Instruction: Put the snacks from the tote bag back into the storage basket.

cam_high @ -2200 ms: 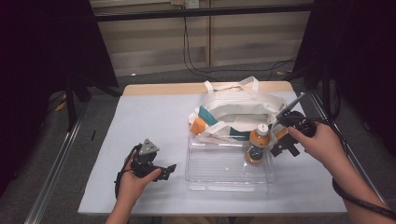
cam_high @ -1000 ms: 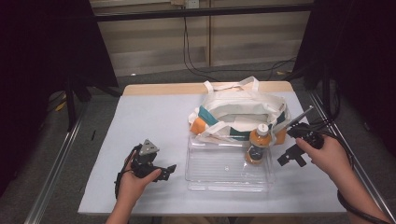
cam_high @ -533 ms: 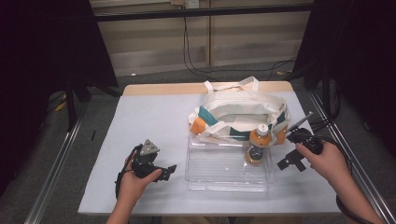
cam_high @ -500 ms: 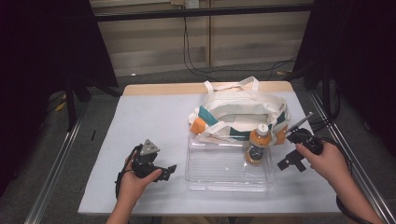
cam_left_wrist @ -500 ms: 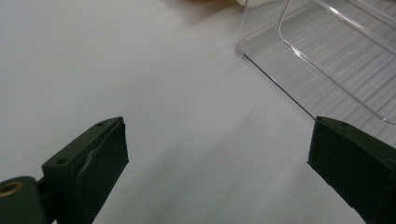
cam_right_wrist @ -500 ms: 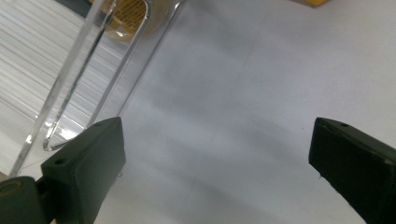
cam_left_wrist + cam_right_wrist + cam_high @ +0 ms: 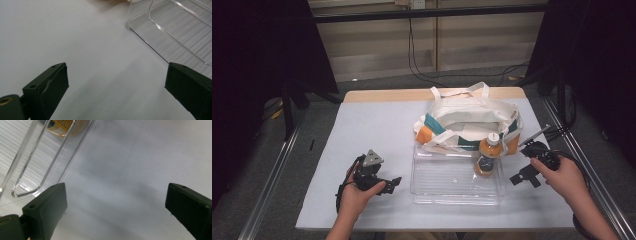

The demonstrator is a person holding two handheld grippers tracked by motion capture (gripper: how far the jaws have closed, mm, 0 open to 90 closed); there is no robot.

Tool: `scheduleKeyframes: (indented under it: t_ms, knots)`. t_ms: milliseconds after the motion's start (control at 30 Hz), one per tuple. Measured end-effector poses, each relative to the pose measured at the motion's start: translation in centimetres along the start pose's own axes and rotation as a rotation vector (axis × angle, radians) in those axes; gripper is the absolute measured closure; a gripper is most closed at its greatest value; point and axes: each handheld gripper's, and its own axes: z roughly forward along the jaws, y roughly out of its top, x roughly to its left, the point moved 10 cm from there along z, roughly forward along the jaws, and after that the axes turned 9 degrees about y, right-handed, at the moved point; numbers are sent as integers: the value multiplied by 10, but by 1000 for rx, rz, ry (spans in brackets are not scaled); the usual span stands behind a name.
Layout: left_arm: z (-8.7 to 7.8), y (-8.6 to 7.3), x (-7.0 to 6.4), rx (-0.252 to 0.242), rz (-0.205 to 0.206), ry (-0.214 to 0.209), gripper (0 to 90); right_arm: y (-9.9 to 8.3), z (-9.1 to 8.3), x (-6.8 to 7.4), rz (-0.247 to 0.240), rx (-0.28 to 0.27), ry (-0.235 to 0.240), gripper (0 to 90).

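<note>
A clear plastic tray [image 7: 447, 186] lies at the table's middle. An orange-drink bottle [image 7: 486, 157] with a white cap stands upright in its far right corner. Behind the tray sits a white tote bag [image 7: 467, 117] with teal trim, an orange item [image 7: 425, 135] showing at its left end. My right gripper [image 7: 523, 178] rests on the table just right of the tray, open and apart from the bottle. In the right gripper view [image 7: 116, 202] the tray's rim [image 7: 37, 165] and the bottle's base [image 7: 65, 127] are at the upper left. My left gripper [image 7: 390, 184] lies left of the tray, open [image 7: 117, 82], with the tray corner [image 7: 175, 32] ahead.
The white table cover [image 7: 377, 130] is bare on its left half. Metal rails [image 7: 267, 195] run along both sides of the table. Cables [image 7: 422, 60] hang behind the far edge.
My right gripper has drawn back to the right and toward me, away from the bottle, which stays standing in the tray. The left gripper has not moved.
</note>
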Motion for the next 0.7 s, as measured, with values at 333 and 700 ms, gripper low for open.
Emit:
scheduleKeyframes:
  t_ms: [333, 700]
  knots:
    - [0, 0, 0, 1, 2, 1, 45, -4, 5, -1, 0, -24, -7, 40]
    - [0, -2, 1, 8, 3, -2, 45, -4, 10, 1, -38, -70, -22, 39]
